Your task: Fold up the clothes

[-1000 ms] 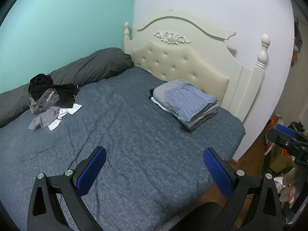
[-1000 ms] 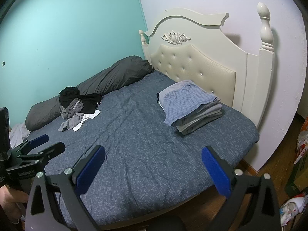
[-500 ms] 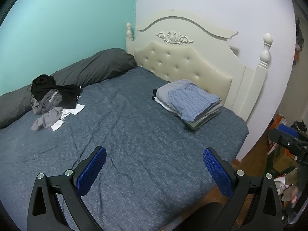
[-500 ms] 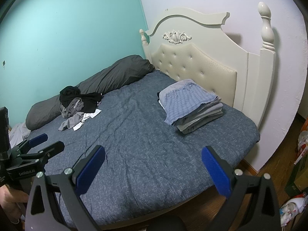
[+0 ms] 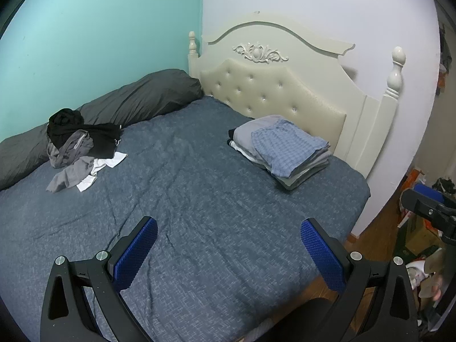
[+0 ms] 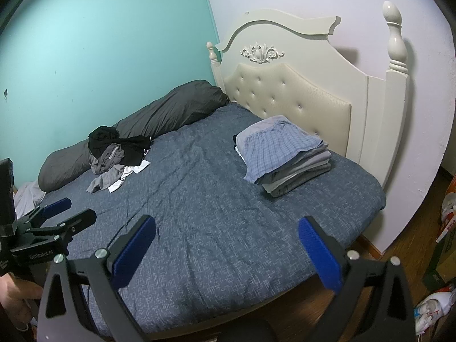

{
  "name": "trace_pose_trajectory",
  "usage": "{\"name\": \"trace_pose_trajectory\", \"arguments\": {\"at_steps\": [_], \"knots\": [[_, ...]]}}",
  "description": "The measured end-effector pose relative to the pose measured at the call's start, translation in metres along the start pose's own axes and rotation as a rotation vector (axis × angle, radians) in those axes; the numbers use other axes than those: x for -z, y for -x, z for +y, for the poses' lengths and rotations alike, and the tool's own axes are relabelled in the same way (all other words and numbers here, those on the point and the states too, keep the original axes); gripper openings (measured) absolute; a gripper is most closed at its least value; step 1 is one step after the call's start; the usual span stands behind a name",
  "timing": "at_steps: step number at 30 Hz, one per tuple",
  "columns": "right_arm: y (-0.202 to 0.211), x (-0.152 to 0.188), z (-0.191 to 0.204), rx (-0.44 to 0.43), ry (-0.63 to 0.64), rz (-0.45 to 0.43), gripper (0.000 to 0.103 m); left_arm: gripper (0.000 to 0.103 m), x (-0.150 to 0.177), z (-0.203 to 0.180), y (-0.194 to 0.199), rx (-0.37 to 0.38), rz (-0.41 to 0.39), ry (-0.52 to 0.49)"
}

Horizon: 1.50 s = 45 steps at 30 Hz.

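Clothes (image 5: 77, 148) lie heaped unfolded at ten o'clock on the bed (image 5: 199, 213), a folded stack (image 5: 285, 148) at one o'clock. Both grippers, left (image 5: 228, 253) and right (image 6: 226, 252), hang released and empty, seemingly between garments. Next comes a reach to the heap for one piece.

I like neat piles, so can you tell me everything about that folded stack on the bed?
The stack is a tidy pile of soft folded clothes lying flat on the blue bed cover, close to the cream headboard. A blue checked piece lies on top; grey layers sit beneath, with white and black edges peeking out at one end. Nothing else touches it.
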State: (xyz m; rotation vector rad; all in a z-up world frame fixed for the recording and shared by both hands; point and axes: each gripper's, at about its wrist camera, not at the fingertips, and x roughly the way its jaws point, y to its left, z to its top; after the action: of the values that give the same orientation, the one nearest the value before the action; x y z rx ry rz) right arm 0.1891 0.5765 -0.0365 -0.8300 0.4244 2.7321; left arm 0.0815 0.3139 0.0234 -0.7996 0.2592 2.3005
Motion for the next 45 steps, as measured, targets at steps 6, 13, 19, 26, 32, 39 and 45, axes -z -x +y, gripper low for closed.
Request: {"name": "trace_pose_trajectory", "arguments": {"at_steps": [6, 13, 19, 26, 32, 39, 45], "knots": [[-0.0038, 0.0009, -0.0003, 0.003, 0.001, 0.007, 0.101, 0.103, 0.0023, 0.0031, -0.0034, -0.013, 0.009, 0.003], [-0.0045, 0.0021, -0.0015, 0.002, 0.000, 0.006, 0.101, 0.103, 0.0029, 0.0045, -0.0053, -0.018, 0.015, 0.010], [-0.0055, 0.0030, -0.0016, 0.003, 0.000, 0.008, 0.101, 0.103, 0.0041, 0.0051, -0.0056, -0.014, 0.019, 0.013], [-0.0058, 0.0037, -0.0008, 0.003, -0.004, 0.008, 0.101, 0.103, 0.0036, 0.0059, -0.0059, -0.012, 0.018, 0.008], [-0.0056, 0.0044, -0.0014, 0.005, -0.005, 0.008, 0.101, 0.103, 0.0036, 0.0068, -0.0067, -0.013, 0.019, 0.011], [-0.0055, 0.0036, -0.0021, 0.008, -0.004, 0.008, 0.101, 0.103, 0.0041, 0.0065, -0.0072, -0.014, 0.020, 0.011], [-0.0051, 0.0034, -0.0020, 0.006, -0.005, 0.008, 0.101, 0.103, 0.0039, 0.0069, -0.0072, -0.016, 0.022, 0.012]]}}
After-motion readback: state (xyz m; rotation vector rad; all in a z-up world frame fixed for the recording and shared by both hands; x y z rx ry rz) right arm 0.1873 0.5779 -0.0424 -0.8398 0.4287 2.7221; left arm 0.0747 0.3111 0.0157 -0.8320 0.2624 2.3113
